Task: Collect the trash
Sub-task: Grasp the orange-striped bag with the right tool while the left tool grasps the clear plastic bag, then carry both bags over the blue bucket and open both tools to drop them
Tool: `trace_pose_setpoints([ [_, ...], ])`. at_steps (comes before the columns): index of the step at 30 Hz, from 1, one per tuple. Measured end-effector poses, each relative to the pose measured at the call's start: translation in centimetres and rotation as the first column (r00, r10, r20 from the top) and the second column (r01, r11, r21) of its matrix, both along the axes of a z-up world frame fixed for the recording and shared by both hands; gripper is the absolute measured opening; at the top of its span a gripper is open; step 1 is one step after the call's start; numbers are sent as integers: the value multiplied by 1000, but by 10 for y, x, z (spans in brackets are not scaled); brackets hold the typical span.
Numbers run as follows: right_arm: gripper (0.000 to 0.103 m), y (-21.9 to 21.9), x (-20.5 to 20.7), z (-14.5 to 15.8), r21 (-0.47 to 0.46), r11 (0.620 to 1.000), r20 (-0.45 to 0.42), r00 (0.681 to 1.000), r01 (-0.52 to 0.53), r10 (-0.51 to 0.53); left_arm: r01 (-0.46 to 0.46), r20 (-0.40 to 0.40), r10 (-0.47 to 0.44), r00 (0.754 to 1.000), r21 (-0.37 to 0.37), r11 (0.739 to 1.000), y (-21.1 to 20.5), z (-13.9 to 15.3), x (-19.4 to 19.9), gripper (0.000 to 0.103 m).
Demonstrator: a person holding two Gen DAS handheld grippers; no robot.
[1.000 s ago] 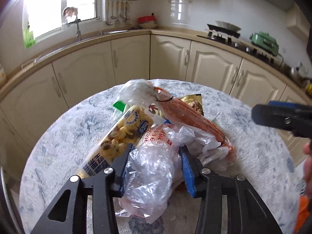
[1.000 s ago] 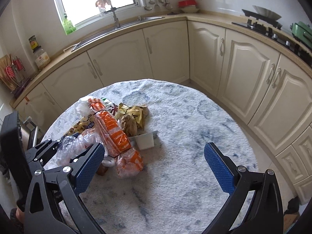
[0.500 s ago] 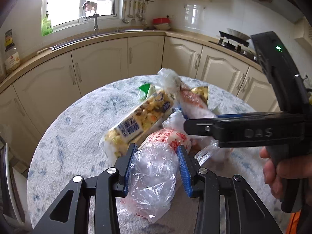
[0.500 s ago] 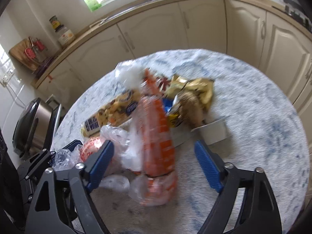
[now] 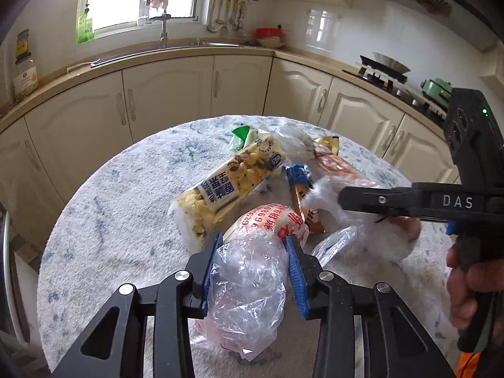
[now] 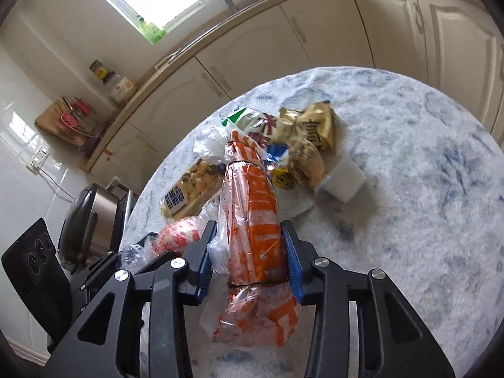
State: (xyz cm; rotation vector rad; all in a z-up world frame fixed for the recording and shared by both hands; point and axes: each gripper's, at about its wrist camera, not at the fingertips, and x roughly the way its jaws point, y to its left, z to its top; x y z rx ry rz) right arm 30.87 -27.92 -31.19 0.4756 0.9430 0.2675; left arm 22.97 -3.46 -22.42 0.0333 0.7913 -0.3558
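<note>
Round table (image 6: pixel 409 163) with a trash pile, then right gripper (image 6: pixel 250 258) now pinching the long orange bag (image 6: pixel 255 208) – wide open a moment ago – left gripper (image 5: pixel 252 264) still squeezing the clear bag (image 5: pixel 249 286) – both ready to lift

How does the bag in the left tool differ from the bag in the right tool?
The left tool pinches a crumpled clear bag with red print at its far end; the right tool pinches a long orange bag. The clear bag is short and bunched; the orange bag is a long tube, tied with thread. The clear bag shows no pattern where gripped; the orange bag is striped. Both are thin plastic, each clamped between blue pads.
</note>
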Motion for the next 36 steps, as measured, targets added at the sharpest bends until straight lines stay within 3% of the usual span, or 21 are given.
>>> trace_pose_setpoints([
  [3,43,7,-7,-7,-55,998,-52,998,-44,41,12,-1,-12,1000,28,1000,0,0,-11,39],
  [4,44,9,-7,-10,-74,996,-63,997,-46,42,24,4,-24,1000,45,999,-3,0,-13,44],
  [6,46,12,-3,-13,-71,996,-66,997,-49,44,22,23,-24,999,85,996,-9,-2,-15,65],
  [7,46,14,0,-15,-68,996,-65,997,-51,46,31,17,-32,999,86,996,-13,-5,-13,65],
  [10,39,22,6,-18,-119,991,-52,997,-66,60,17,-3,-17,1000,87,996,-18,-12,-9,48],
  [13,35,21,-2,-14,-89,994,-38,998,-59,56,-5,-48,4,999,-22,1000,-4,-3,-9,44],
  [14,35,18,-9,-11,-74,996,-21,999,-49,48,-14,-43,13,999,-27,1000,-1,-1,-12,43],
  [24,35,-8,-65,34,52,999,102,995,5,-10,-29,76,34,997,-65,997,14,53,-67,42],
  [31,35,-32,-109,79,60,996,218,973,68,-79,48,189,-34,981,-70,996,-15,96,-107,42],
  [36,35,-72,-152,109,27,982,288,939,186,-186,132,238,-114,965,-62,989,-55,118,-124,42],
])
